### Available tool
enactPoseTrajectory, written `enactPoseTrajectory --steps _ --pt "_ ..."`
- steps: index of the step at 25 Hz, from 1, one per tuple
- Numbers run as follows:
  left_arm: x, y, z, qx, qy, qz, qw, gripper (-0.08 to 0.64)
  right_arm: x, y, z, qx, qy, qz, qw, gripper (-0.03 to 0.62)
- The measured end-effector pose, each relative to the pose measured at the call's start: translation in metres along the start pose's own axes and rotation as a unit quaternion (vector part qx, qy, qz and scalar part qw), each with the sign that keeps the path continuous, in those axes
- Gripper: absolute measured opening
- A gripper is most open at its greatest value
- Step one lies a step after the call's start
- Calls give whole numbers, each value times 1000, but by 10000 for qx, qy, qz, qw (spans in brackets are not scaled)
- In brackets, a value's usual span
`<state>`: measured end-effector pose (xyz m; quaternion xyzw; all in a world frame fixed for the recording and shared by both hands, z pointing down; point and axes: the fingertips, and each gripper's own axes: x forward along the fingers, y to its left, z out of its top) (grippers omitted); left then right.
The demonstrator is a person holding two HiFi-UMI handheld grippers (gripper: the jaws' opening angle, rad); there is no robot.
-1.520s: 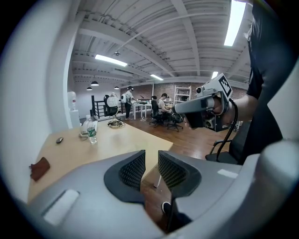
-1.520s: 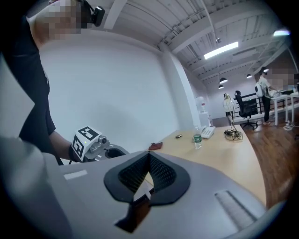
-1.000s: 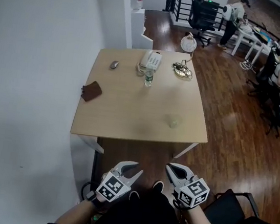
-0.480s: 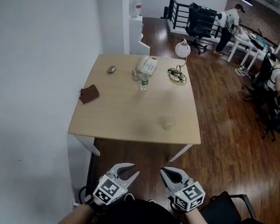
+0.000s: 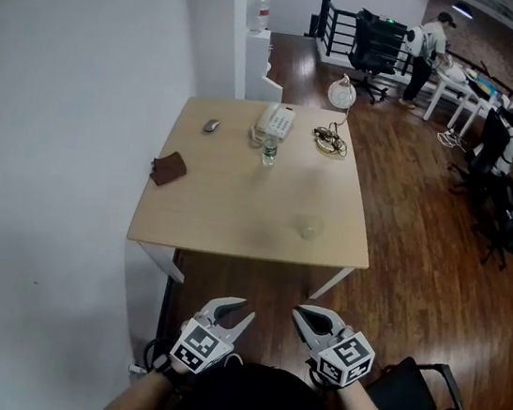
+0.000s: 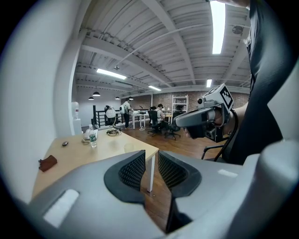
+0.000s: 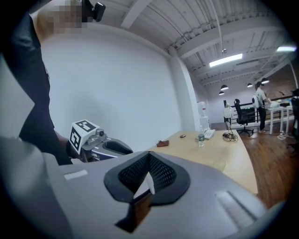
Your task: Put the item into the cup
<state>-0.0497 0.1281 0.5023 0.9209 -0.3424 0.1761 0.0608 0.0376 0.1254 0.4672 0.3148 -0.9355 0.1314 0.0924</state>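
Presently, left gripper jaws stand narrowly apart, empty; right gripper jaws meet on nothing; both hang well short of the table; cup stands near-right on it.

A square light-wood table with white legs is standing on a dark wooden plank floor. Along its far side a small grey computer mouse, a white desk telephone, a clear plastic water bottle with a green label and a tangle of dark cables are resting, the bottle just in front of the telephone. A flat brown leather wallet is lying near the left edge, and a clear transparent cup is standing upright towards the near right corner, well apart from the rest.
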Motion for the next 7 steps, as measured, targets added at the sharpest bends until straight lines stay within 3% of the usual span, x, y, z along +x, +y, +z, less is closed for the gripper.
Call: enactPoseTrajectory --steps 7 --pt "2 -1 3 -7 -26 -25 10000 80 3 0 -1 -58 24 78 9999 8"
